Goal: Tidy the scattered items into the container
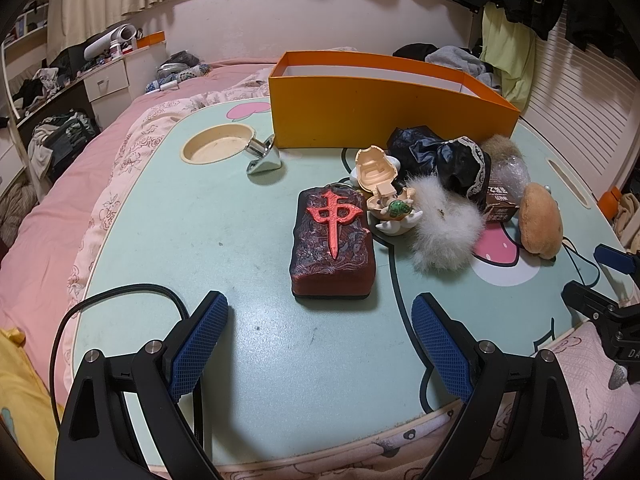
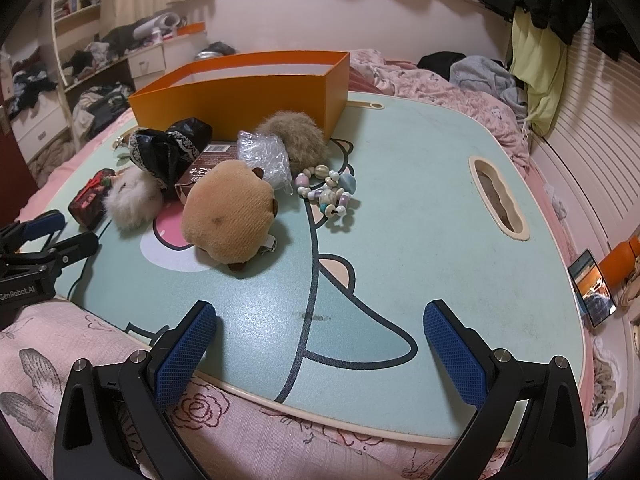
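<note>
An orange box (image 1: 384, 108) (image 2: 248, 92) stands open at the back of a mint-green lap table (image 1: 224, 240) (image 2: 440, 220). In front of it lie a dark red block with a red character (image 1: 334, 242) (image 2: 86, 202), a cream clamshell toy (image 1: 382, 184), a white fur puff (image 1: 444, 228) (image 2: 134, 196), a black lace-trimmed bundle (image 1: 444, 158) (image 2: 168, 148), a tan plush (image 1: 540, 226) (image 2: 230, 216), a brown fur ball (image 2: 298, 136), bubble wrap (image 2: 266, 156) and a bead bracelet (image 2: 328, 192). My left gripper (image 1: 320, 324) and right gripper (image 2: 320, 332) both stand open, empty, over the table's near edge.
A chrome cone-shaped piece (image 1: 266, 158) lies beside the table's round cup recess (image 1: 218, 146). A black cable (image 1: 120, 300) runs by the left gripper. A slot handle (image 2: 500, 200) cuts the table's right side. A phone (image 2: 594, 288) leans at right. Pink bedding (image 1: 60, 200) surrounds the table.
</note>
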`<state>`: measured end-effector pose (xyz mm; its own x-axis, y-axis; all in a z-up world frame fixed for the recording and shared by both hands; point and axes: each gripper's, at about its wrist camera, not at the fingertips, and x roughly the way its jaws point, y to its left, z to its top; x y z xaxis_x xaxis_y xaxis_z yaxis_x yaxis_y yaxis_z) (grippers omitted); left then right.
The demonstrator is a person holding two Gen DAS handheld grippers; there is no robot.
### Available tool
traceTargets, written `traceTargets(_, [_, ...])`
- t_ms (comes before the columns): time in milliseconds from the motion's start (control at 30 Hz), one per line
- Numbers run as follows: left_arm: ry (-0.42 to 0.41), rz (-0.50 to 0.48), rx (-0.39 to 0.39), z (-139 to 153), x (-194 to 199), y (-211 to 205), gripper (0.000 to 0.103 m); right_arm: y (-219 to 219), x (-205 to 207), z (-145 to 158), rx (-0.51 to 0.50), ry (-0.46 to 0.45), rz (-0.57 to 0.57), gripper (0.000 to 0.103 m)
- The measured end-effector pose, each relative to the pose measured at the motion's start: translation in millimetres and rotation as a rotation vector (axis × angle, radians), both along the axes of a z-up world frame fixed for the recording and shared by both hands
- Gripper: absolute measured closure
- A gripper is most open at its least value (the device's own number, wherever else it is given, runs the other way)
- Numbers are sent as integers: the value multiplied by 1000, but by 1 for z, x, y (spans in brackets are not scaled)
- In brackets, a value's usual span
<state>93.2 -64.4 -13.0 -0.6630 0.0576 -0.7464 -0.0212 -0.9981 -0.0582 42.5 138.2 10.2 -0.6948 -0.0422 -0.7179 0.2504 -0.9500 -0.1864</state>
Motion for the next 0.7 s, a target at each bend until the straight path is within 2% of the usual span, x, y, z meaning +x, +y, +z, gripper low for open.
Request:
traceTargets(400, [6,-2,2,3,0,0,10,-1,-2,0,3,-4,33,0])
traceTargets(633, [38,2,81,8,5,-8,10,1,1,-1,-10,13,36,0])
traceTargets(700, [65,10,113,11,7,-13,13,1,1,-1,-11,15,37,0])
